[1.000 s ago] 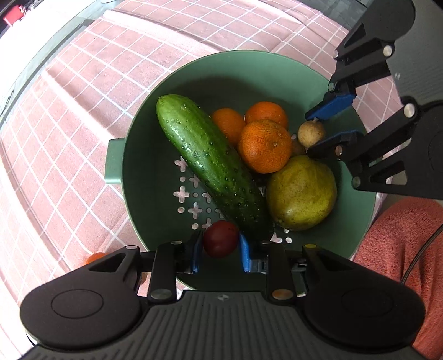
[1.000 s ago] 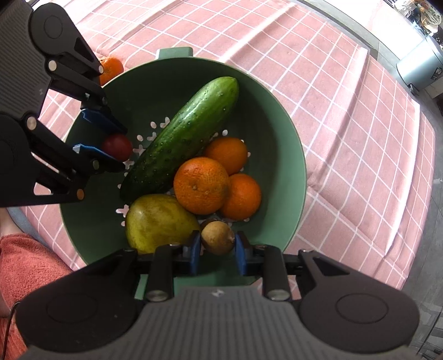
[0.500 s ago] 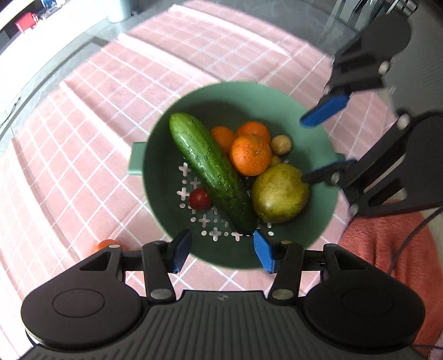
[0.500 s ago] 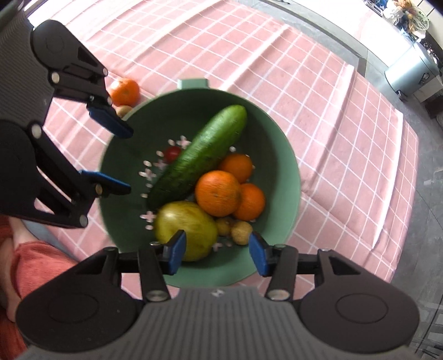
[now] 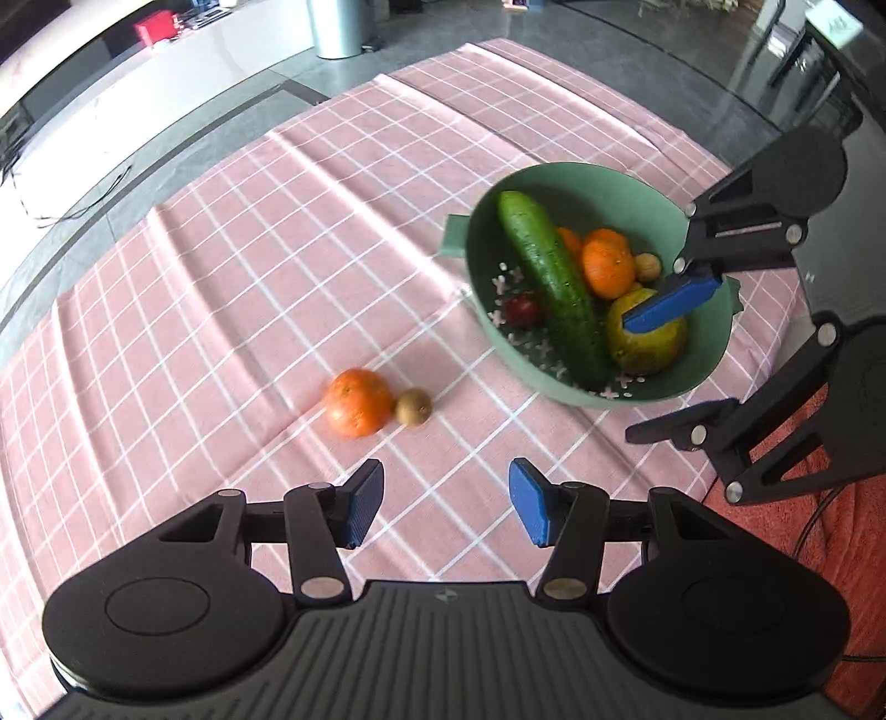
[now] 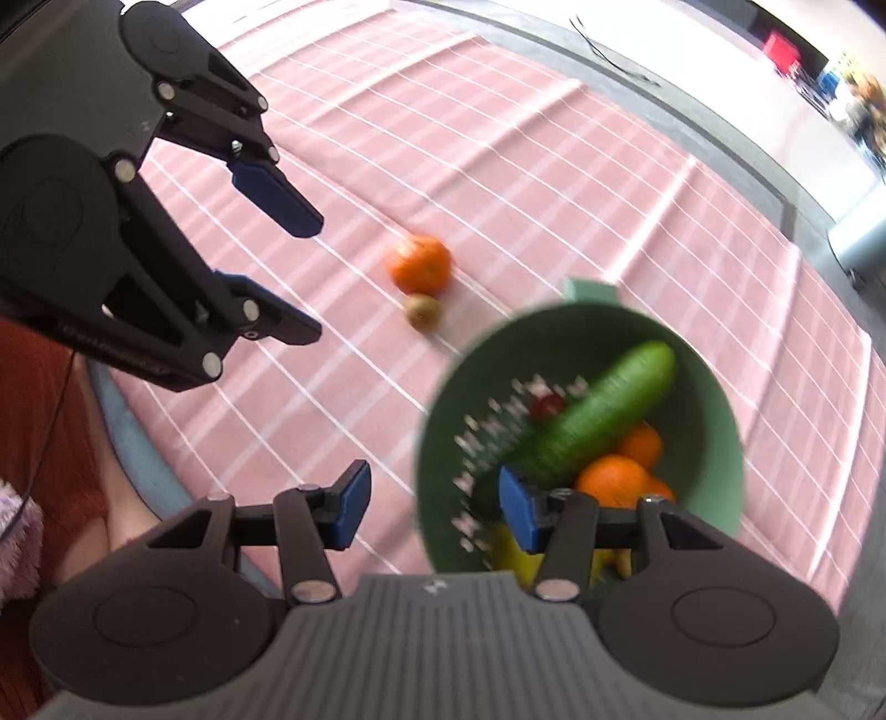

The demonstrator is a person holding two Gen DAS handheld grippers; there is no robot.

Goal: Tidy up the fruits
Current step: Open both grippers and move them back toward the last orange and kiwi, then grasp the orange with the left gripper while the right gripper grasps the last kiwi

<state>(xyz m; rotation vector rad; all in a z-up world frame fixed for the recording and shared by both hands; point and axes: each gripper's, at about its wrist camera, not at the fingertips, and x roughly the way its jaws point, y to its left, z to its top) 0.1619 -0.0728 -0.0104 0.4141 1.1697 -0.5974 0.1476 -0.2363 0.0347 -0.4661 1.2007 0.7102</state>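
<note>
A green colander (image 5: 570, 183) (image 6: 714, 410) holds a cucumber (image 5: 548, 282) (image 6: 603, 421), oranges (image 5: 608, 263), a yellow-green pear (image 5: 642, 338), a small red fruit (image 5: 523, 309) and a small brown fruit (image 5: 647, 266). A loose orange (image 5: 357, 401) (image 6: 420, 263) and a small brown kiwi (image 5: 413, 407) (image 6: 424, 311) lie touching on the pink checked cloth, left of the colander. My left gripper (image 5: 446, 501) (image 6: 293, 271) is open and empty, above the cloth near the loose fruit. My right gripper (image 6: 433, 507) (image 5: 670, 365) is open and empty by the colander's near rim.
The pink checked tablecloth (image 5: 249, 266) covers the table. The person's red sleeve (image 5: 847, 498) is at the near right edge. A grey bin (image 5: 340, 27) and floor lie beyond the table's far edge.
Both grippers opened, dropping the red fruit and the brown fruit into the colander, then pulled back and up. The views swung left, bringing the loose orange and kiwi into view.
</note>
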